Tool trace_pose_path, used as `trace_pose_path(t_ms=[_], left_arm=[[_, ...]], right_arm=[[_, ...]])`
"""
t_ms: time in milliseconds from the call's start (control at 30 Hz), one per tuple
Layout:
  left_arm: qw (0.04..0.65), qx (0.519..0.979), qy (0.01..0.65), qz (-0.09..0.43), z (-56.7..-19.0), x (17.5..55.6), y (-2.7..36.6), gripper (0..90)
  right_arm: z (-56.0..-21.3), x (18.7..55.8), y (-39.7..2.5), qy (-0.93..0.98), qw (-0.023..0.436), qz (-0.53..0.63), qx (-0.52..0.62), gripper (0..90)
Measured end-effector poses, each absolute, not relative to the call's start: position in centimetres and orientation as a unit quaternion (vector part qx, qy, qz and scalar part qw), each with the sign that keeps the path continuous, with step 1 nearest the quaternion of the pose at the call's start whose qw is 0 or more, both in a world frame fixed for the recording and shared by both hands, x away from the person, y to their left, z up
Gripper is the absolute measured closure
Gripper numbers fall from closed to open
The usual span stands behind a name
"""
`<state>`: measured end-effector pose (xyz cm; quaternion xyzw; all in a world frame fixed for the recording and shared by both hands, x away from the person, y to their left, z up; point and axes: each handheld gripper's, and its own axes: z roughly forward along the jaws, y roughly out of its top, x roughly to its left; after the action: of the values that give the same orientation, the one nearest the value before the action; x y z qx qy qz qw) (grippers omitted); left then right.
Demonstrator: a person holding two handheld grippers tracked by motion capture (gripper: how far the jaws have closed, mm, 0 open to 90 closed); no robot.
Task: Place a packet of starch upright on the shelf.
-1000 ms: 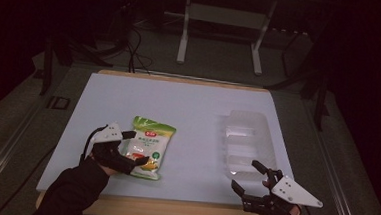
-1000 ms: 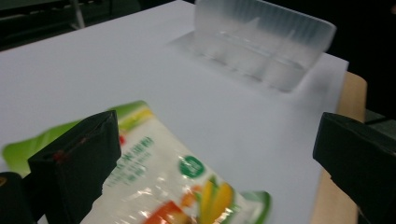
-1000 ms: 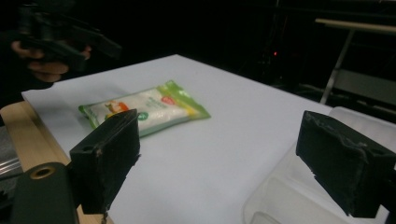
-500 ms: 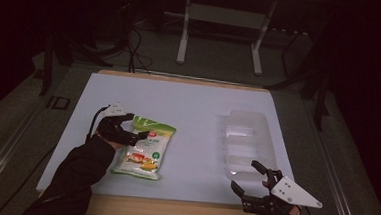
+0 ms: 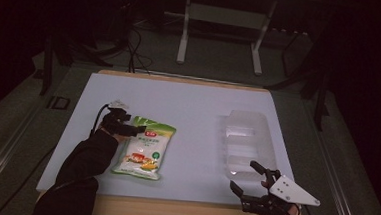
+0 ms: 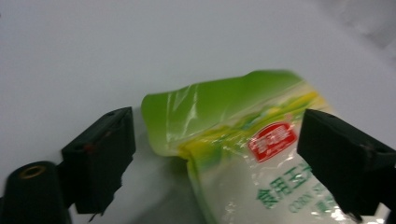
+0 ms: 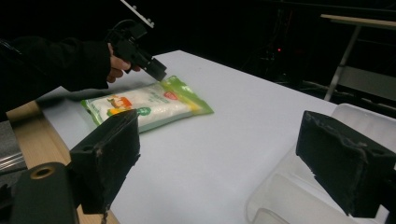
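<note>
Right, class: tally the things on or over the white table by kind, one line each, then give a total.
Green snack bag: 1
Clear plastic container: 1
Hand-held grippers, left gripper and right gripper: 2
Total: 4

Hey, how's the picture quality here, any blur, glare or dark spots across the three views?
High view: dim, the room behind the table nearly black. Left gripper view: the green snack bag is soft with blur, with shiny glare streaks on its green top. Right gripper view: black background, the near clear plastic container is hazy.
</note>
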<state>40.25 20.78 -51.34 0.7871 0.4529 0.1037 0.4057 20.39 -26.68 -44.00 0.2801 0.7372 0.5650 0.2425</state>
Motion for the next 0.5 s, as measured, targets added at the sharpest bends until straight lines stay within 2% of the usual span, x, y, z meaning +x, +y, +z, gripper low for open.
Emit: trace_pose_path(t_ms=[267,367,500], left_arm=[[0.39,0.787,0.471,0.079,-52.9,41.0,20.8,17.3],[0.383,0.789,0.475,0.073,-53.3,41.1,20.8,21.5],[0.391,0.787,0.474,0.06,-53.2,41.1,20.7,34.1]], right_arm=[[-44.2,20.5,-26.6,0.741,0.239,0.561,0.28,13.3],[-44.2,20.5,-26.6,0.741,0.238,0.562,0.28,13.3],[-44.2,20.6,-26.7,0.74,0.238,0.563,0.281,13.3]])
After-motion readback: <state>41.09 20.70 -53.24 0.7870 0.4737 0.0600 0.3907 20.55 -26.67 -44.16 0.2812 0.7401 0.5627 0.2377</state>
